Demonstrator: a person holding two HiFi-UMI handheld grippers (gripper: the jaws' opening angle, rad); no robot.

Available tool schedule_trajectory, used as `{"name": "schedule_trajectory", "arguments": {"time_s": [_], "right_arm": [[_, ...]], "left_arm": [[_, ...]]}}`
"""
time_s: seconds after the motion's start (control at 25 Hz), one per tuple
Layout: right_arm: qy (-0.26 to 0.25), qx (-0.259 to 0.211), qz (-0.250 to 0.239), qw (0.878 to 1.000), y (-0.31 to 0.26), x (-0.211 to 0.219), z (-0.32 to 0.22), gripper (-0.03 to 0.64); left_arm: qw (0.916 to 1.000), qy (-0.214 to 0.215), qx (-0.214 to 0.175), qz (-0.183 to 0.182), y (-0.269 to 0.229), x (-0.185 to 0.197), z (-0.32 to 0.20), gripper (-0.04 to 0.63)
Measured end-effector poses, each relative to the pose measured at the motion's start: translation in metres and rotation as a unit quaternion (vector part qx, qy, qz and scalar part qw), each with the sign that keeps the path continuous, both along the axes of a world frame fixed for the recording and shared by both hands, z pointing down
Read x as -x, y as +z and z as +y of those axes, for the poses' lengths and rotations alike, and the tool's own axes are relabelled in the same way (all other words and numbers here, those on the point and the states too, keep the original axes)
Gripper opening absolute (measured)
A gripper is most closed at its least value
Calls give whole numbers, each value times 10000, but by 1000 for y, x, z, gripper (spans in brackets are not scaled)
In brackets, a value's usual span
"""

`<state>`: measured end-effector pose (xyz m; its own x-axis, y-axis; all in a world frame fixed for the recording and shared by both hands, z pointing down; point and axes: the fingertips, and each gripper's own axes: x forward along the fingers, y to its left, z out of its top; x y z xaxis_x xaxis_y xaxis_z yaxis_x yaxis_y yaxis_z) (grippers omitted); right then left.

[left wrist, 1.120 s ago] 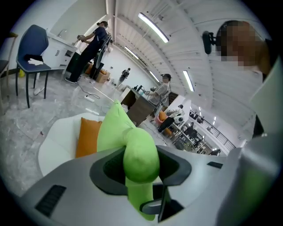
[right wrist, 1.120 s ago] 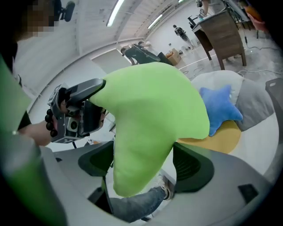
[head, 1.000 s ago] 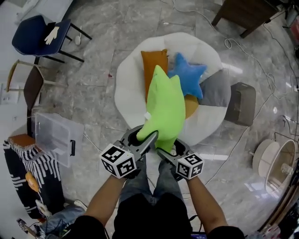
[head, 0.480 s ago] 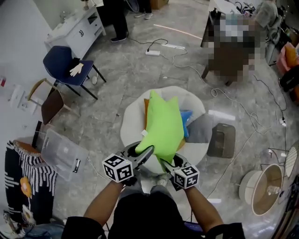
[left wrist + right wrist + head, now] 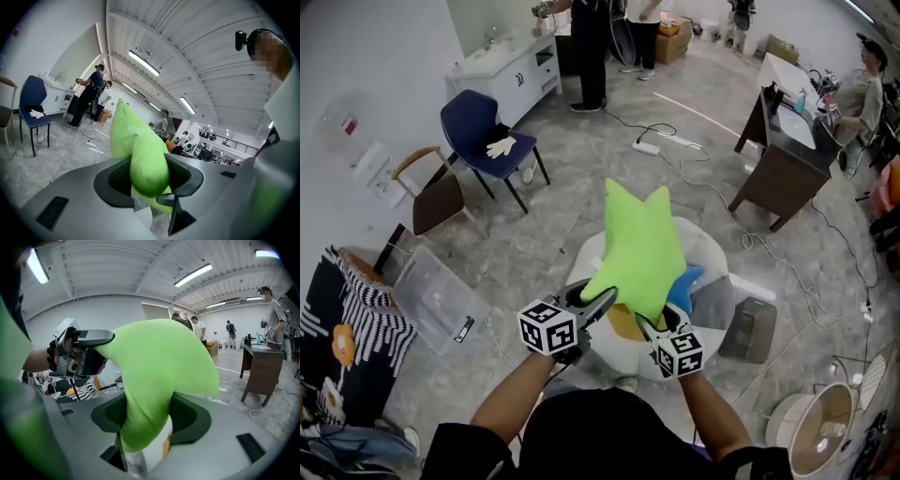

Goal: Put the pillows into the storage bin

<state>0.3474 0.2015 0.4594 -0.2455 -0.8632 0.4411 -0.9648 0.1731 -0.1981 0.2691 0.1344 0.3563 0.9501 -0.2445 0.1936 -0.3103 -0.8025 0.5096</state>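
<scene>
A bright green star pillow point(image 5: 637, 248) hangs above the white round cushion point(image 5: 586, 262), held up by its lower corners. My left gripper point(image 5: 595, 305) is shut on its left corner; the left gripper view shows green fabric point(image 5: 136, 145) squeezed between the jaws point(image 5: 149, 176). My right gripper point(image 5: 645, 323) has just been closing and is shut on the right corner, with the pillow point(image 5: 159, 362) pinched between its jaws point(image 5: 150, 423). On the cushion lie a blue star pillow point(image 5: 684, 286), a grey pillow point(image 5: 712, 300) and an orange one point(image 5: 623, 323). The clear storage bin point(image 5: 436, 300) stands on the floor at the left.
A blue chair point(image 5: 483, 131) and a wooden chair point(image 5: 431, 197) stand beyond the bin. A dark desk point(image 5: 787, 155) is at the far right, a grey box point(image 5: 748, 328) beside the cushion. Cables point(image 5: 675, 141) trail over the floor. People stand at the back.
Both grippers have risen with the green pillow, lifting it off the cushion. The head view has tilted up, so more of the room shows.
</scene>
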Motion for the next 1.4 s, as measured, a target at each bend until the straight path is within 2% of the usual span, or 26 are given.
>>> {"name": "schedule_trajectory", "arguments": {"time_s": [0.24, 0.52, 0.8, 1.08, 1.4], "right_arm": [[-137, 69, 65, 9999, 0, 60, -53, 268], [-435, 57, 55, 9990, -12, 159, -130, 272], [-1166, 11, -24, 9932, -14, 276, -200, 273], [-2172, 3, -88, 9761, -11, 391, -247, 275], [-3120, 106, -71, 9500, 0, 477, -277, 278]], "left_arm": [[9998, -192, 2, 91, 0, 63, -52, 192], [9987, -483, -76, 146, -13, 163, -124, 193], [9927, -1192, -168, 81, -18, 285, -181, 193], [9752, -2211, -122, 18, -16, 408, -210, 193], [9489, -3155, 1, 3, -5, 497, -222, 193]]}}
